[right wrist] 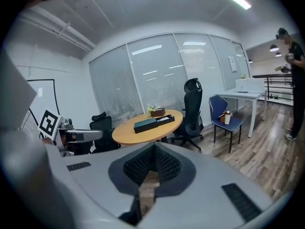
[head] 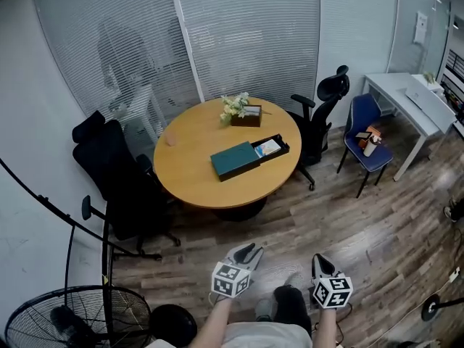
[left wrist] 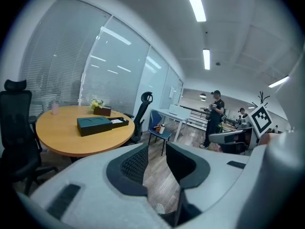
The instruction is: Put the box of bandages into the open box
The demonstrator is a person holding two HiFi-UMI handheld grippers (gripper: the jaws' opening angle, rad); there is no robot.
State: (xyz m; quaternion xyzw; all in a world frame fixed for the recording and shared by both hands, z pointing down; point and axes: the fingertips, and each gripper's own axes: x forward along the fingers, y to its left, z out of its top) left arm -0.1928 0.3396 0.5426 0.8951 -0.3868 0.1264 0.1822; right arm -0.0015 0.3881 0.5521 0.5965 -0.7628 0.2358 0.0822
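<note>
A round wooden table (head: pixel 196 172) stands across the room. On it lies a dark teal box (head: pixel 235 159) with an open black tray (head: pixel 281 148) sticking out at its right end; a light blue and white item (head: pixel 267 148) lies in the tray. The same box (left wrist: pixel 97 125) shows far off in the left gripper view, and the box (right wrist: pixel 151 123) shows in the right gripper view too. My left gripper (head: pixel 250 250) is low and near me, its jaws a little apart with only floor between them. My right gripper (head: pixel 320 261) is beside it, shut and empty.
A brown planter with flowers (head: pixel 245 113) and a pink cup (head: pixel 170 139) sit on the table. Black office chairs (head: pixel 112 165) (head: pixel 322 111) flank it. A blue chair (head: pixel 366 143) holds small items beside a white desk (head: pixel 417 100). A fan (head: pixel 58 317) stands at lower left. A person (left wrist: pixel 214 116) stands far off.
</note>
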